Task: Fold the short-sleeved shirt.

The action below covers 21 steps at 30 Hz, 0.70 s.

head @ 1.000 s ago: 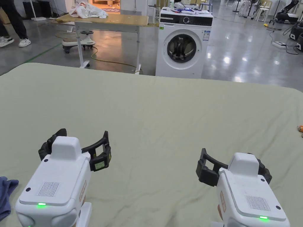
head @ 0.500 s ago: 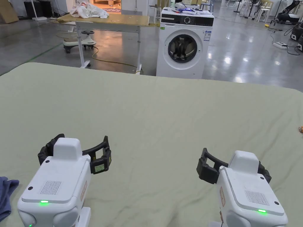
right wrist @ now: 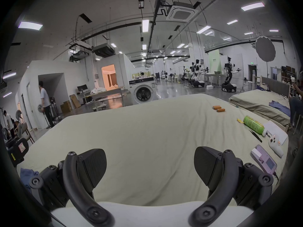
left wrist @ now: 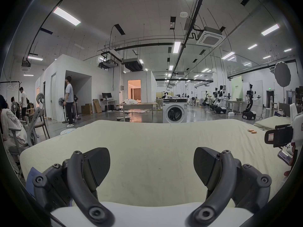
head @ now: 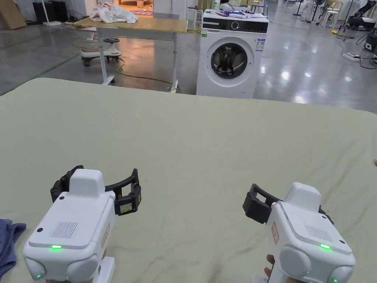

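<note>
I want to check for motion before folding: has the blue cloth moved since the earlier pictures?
No. The blue cloth lies at the sheet's left near edge as before; only the camera shifted slightly.

The head view looks down over the bed (head: 206,132) — both gripper views skim low across it, sharing the washing machine (head: 230,60) beyond.

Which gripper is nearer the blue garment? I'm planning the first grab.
Left. The left gripper hovers beside the blue garment; the right gripper is across the bed.

A washing machine (head: 231,55) stands beyond the green-sheeted bed (head: 206,140); left of the machine is a wooden table (head: 136,25).
</note>
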{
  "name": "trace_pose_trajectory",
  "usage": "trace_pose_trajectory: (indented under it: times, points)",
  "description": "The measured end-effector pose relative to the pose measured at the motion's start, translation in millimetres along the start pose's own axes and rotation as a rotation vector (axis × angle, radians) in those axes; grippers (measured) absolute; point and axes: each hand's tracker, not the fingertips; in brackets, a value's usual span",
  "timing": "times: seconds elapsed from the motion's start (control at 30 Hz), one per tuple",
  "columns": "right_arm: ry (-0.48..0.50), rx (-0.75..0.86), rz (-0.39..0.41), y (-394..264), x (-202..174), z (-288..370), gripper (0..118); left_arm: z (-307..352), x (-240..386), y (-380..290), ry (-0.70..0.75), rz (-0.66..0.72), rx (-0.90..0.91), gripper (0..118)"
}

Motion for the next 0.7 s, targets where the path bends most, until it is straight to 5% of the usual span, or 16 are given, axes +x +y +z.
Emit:
trace_pose_trajectory:
  times: [0.7]
  points:
    - [-0.015,-0.057,0.027,9.2,-2.3,-10.6,109,-2.8,-8.2,-1.1,0.012,-0.004,-0.028,104]
